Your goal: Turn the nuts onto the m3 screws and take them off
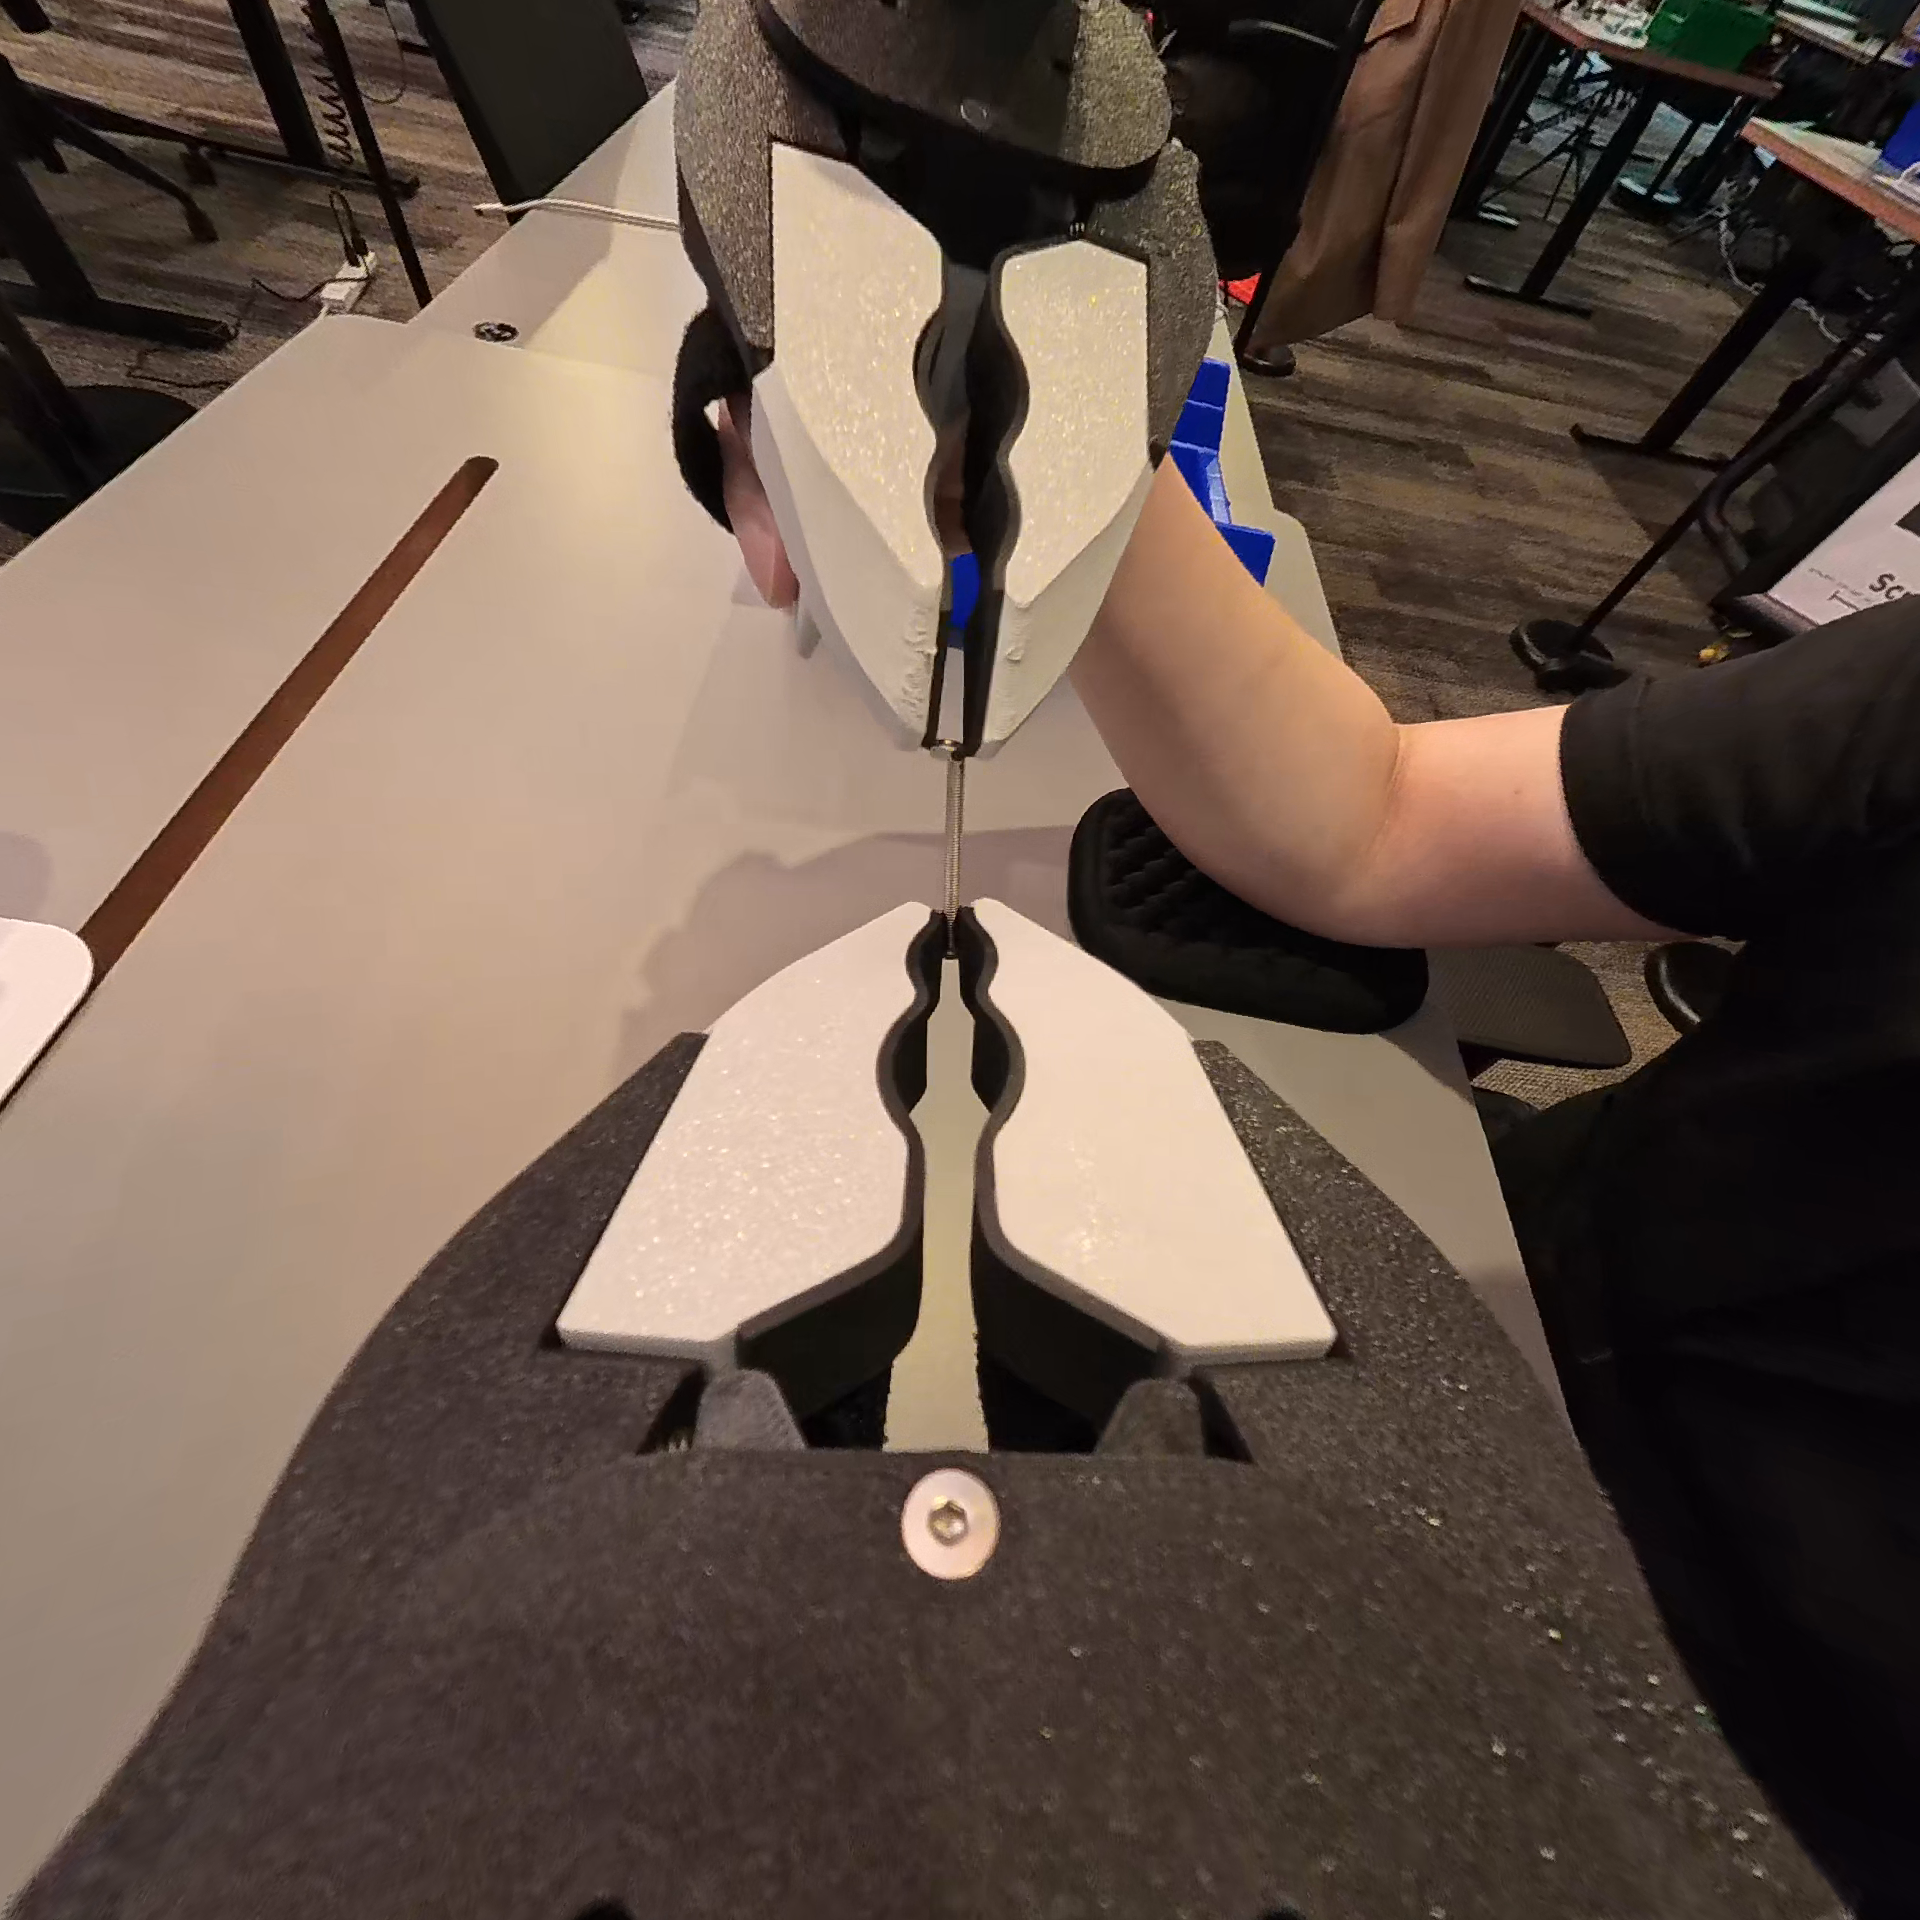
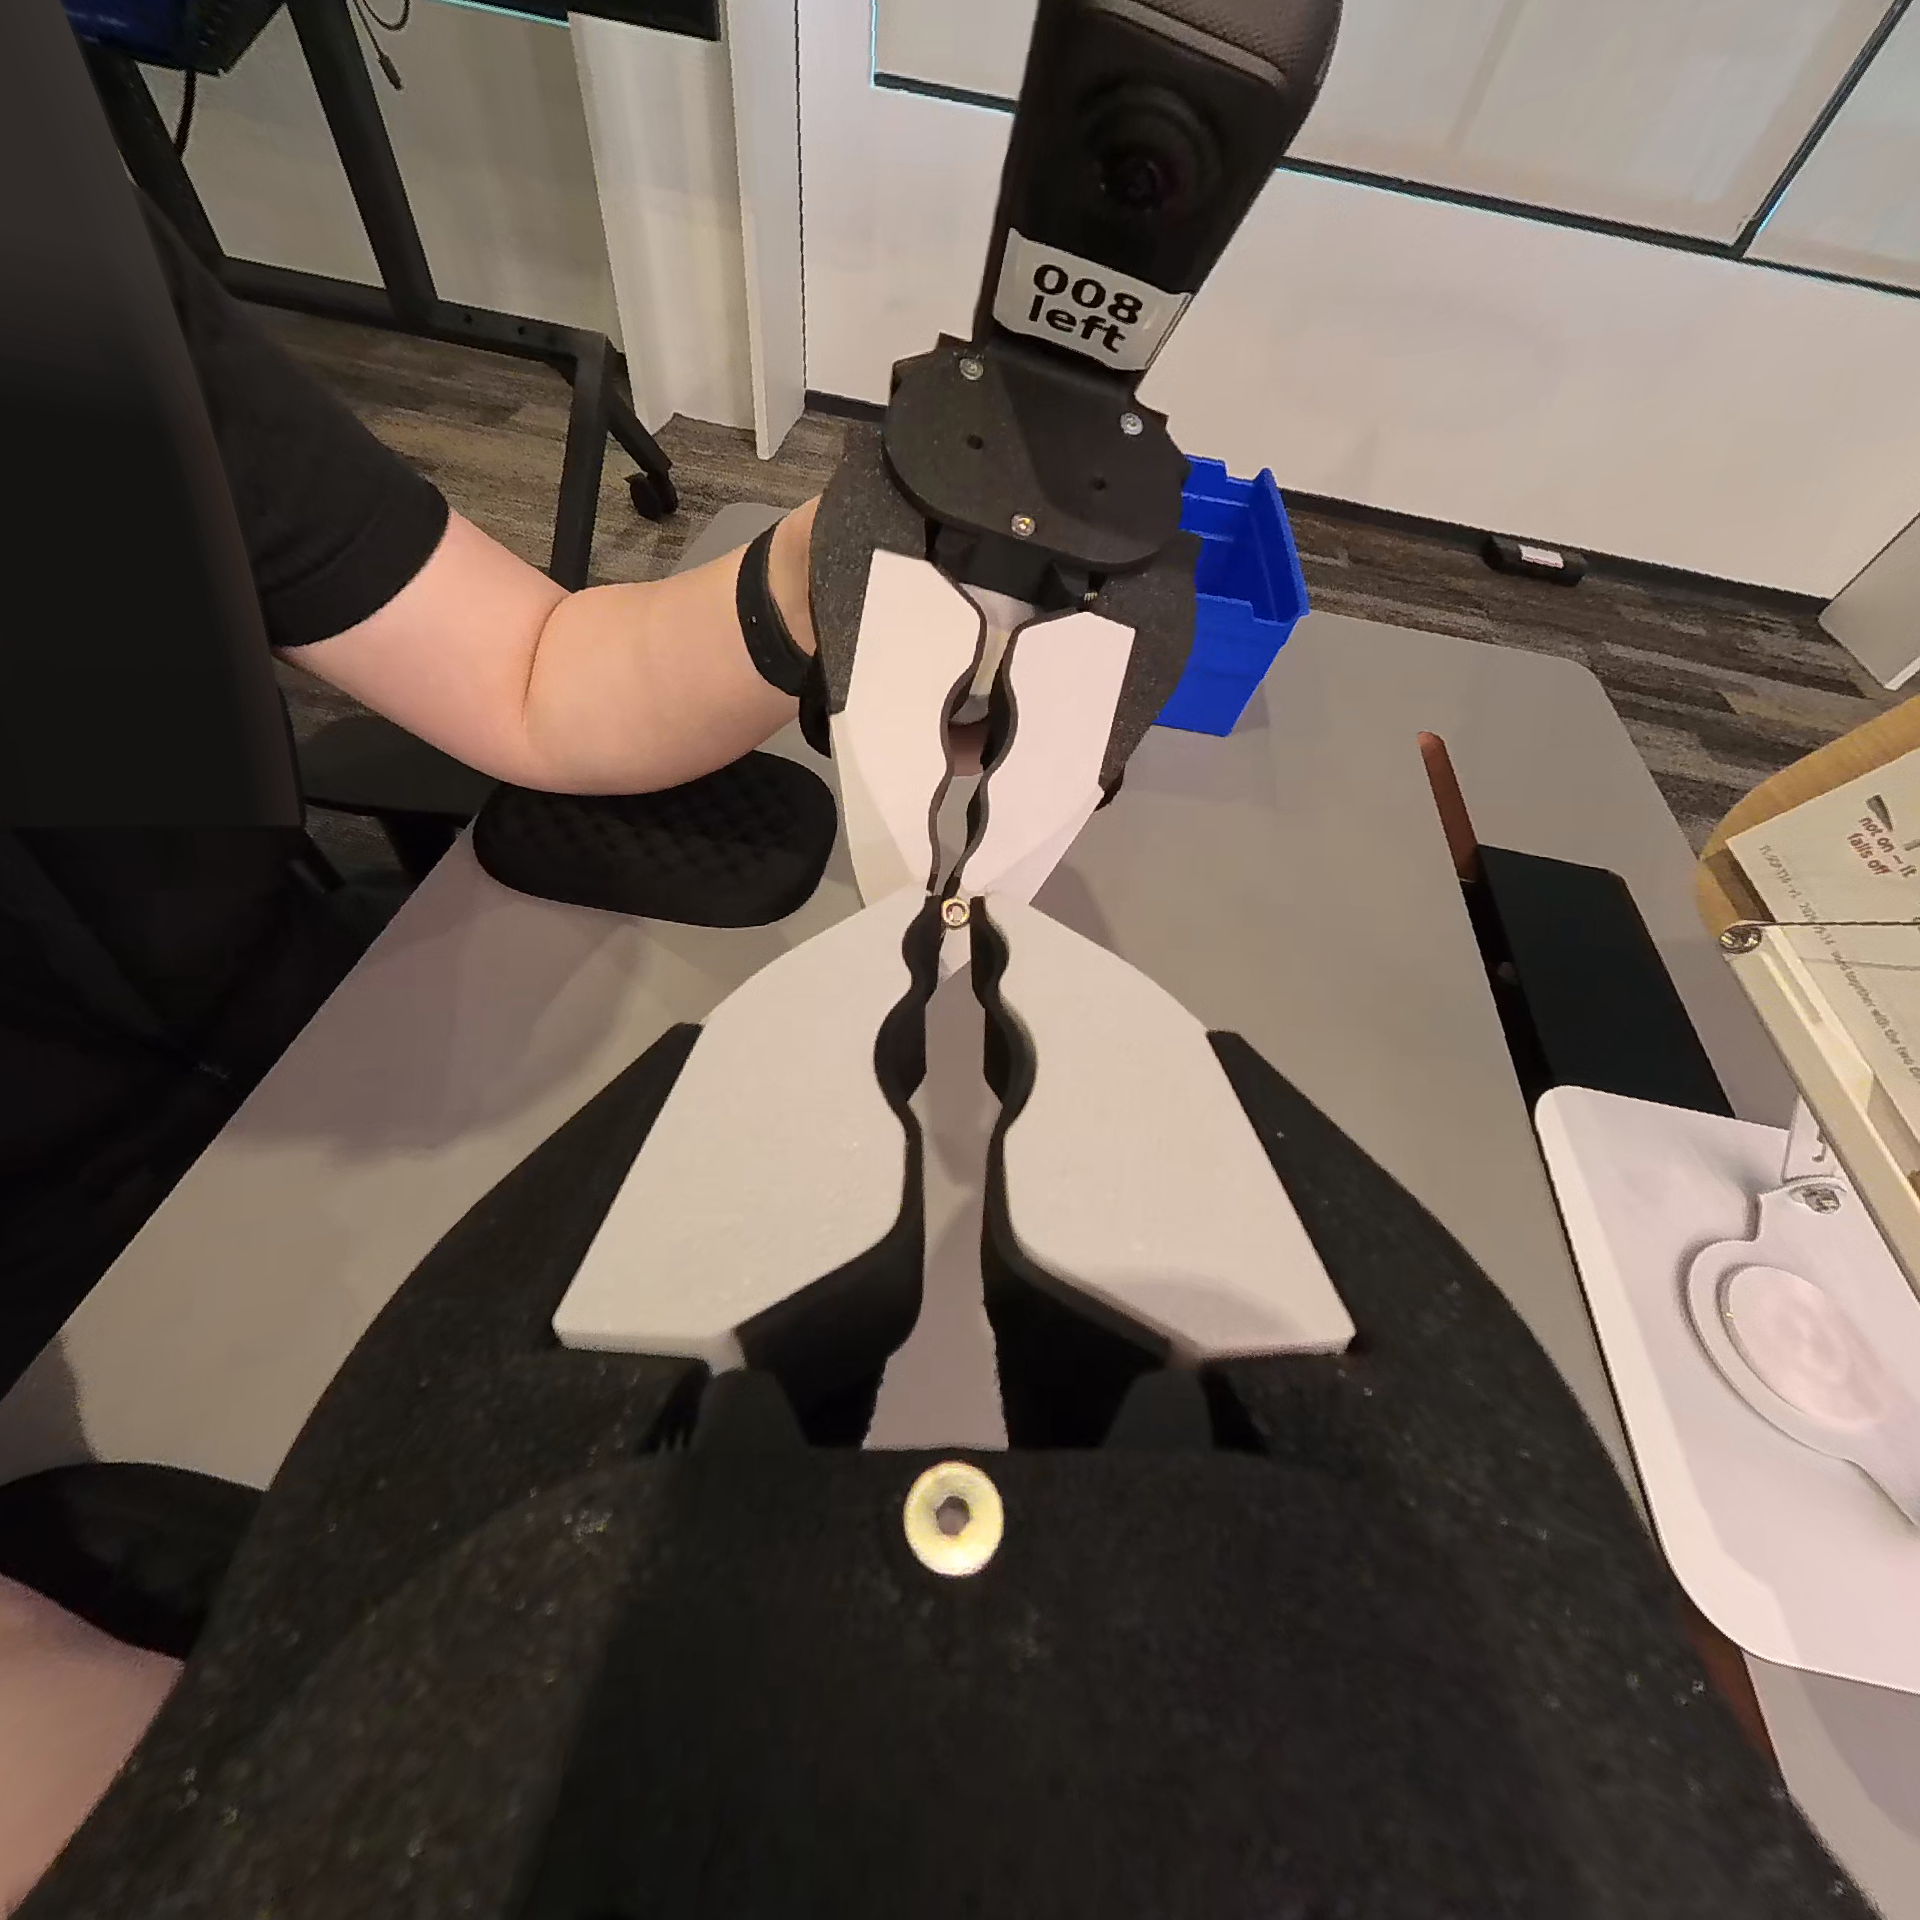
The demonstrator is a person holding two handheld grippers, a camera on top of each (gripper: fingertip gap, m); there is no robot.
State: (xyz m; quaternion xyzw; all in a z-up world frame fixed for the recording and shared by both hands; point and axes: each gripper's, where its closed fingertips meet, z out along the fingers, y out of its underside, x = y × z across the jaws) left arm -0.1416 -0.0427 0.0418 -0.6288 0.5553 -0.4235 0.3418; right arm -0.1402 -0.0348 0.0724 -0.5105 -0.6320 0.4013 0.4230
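A thin threaded M3 screw (image 1: 952, 831) spans the gap between the two grippers above the grey table (image 1: 416, 987). My left gripper (image 1: 951, 923) is shut on the screw's near end. My right gripper (image 1: 951, 740) faces it from the far side, shut on a small nut (image 1: 948, 744) at the screw's other end. In the right wrist view my right gripper (image 2: 954, 923) pinches the nut (image 2: 954, 911), seen end-on. The left gripper (image 2: 951, 885) meets it tip to tip, and the screw is hidden behind the nut.
A blue bin (image 2: 1236, 613) stands at the table's far side, also in the left wrist view (image 1: 1210, 447). A black elbow pad (image 2: 665, 842) lies under the person's forearm. A white tray (image 2: 1714, 1351) and a clipboard with paper (image 2: 1849, 935) sit at the right. A long slot (image 1: 281, 717) cuts the tabletop. My left and right fingertips are right by each other.
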